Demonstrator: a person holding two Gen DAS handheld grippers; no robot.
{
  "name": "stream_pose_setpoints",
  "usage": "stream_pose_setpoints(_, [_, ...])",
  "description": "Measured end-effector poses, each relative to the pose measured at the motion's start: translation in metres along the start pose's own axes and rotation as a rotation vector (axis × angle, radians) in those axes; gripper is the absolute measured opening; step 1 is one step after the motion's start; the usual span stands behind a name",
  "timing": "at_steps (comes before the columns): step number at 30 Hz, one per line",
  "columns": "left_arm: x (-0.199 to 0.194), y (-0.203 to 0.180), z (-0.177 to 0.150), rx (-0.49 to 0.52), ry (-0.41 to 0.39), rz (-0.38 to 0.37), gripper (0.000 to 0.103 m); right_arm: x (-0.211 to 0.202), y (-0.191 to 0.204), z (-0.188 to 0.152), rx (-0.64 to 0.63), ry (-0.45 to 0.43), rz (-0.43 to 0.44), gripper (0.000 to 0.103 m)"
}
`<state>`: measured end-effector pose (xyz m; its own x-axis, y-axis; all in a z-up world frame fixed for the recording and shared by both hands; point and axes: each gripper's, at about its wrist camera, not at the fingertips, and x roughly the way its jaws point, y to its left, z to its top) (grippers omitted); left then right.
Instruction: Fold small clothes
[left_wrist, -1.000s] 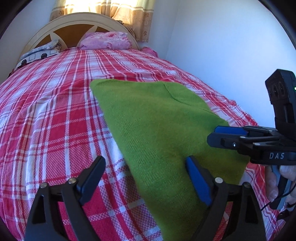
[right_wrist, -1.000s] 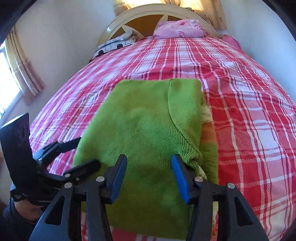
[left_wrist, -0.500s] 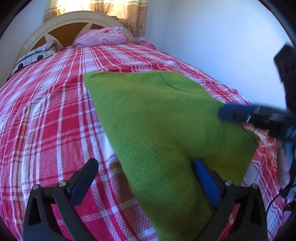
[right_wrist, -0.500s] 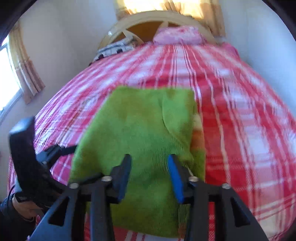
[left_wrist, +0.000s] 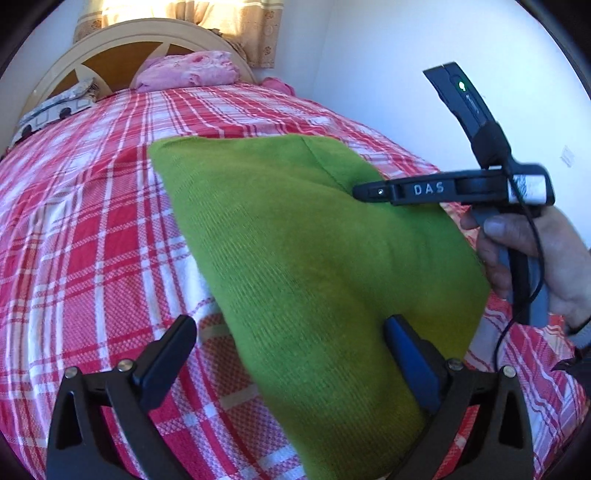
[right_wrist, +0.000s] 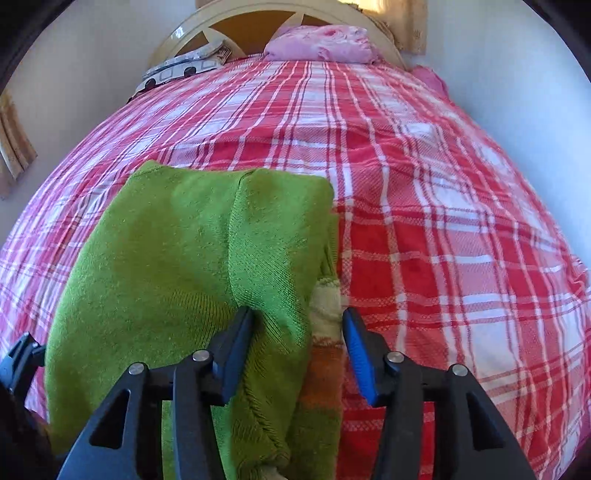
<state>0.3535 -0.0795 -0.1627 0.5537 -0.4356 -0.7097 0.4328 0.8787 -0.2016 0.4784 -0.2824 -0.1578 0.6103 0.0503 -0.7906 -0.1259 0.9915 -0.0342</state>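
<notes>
On the far left of the bed, by the cream headboard, lies a grey patterned pillow, and to the right of it a pink pillow. A yellow curtain hangs behind the headboard. The whole bed is covered by a red and white checked sheet.

The left gripper is near the camera, low over the near part of the bed. Its jaws stand wide apart, and they opened further a moment ago. The left finger is over the bare sheet, and the right finger, with a blue pad, is over the cloth. Nothing is pressed between them.

The green knitted garment lies flat on the sheet, in the near middle of the bed, already folded into a long shape that runs from far to near. In the right wrist view its right part is a narrower folded layer, and under its right edge a strip with pale and orange stripes is visible.

The right gripper is over the near right part of the garment. Its jaws are about half apart and closed a little just now. The folded layer and the striped strip lie between the fingers, but the pads do not press on them. In the left wrist view a hand holds its handle at the right edge of the garment.
</notes>
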Motion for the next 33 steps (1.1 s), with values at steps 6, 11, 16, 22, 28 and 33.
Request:
stream_pose_setpoints(6, [-0.004, 0.009, -0.001, -0.053, -0.012, -0.036, 0.103, -0.004, -0.014, -0.013, 0.078, -0.039, 0.036, 0.050])
stream_pose_setpoints(11, [0.000, 0.017, -0.001, -0.107, 0.011, -0.065, 0.103, 0.005, -0.044, -0.014, 0.227, -0.006, 0.297, 0.050])
stream_pose_setpoints(16, [0.000, 0.016, -0.001, -0.106, 0.013, -0.061, 0.103, -0.003, -0.053, -0.016, 0.219, -0.012, 0.419, 0.055])
stream_pose_setpoints(22, [0.003, 0.014, 0.000, -0.091, 0.026, -0.043, 0.103, 0.011, -0.060, -0.011, 0.216, 0.009, 0.466, 0.059])
stream_pose_setpoints(28, [0.005, 0.013, 0.001, -0.080, 0.035, -0.027, 0.103, 0.032, -0.080, -0.010, 0.302, 0.026, 0.556, 0.067])
stream_pose_setpoints(33, [0.006, 0.013, -0.001, -0.076, 0.040, -0.021, 0.103, 0.038, -0.082, -0.008, 0.316, 0.013, 0.600, 0.066])
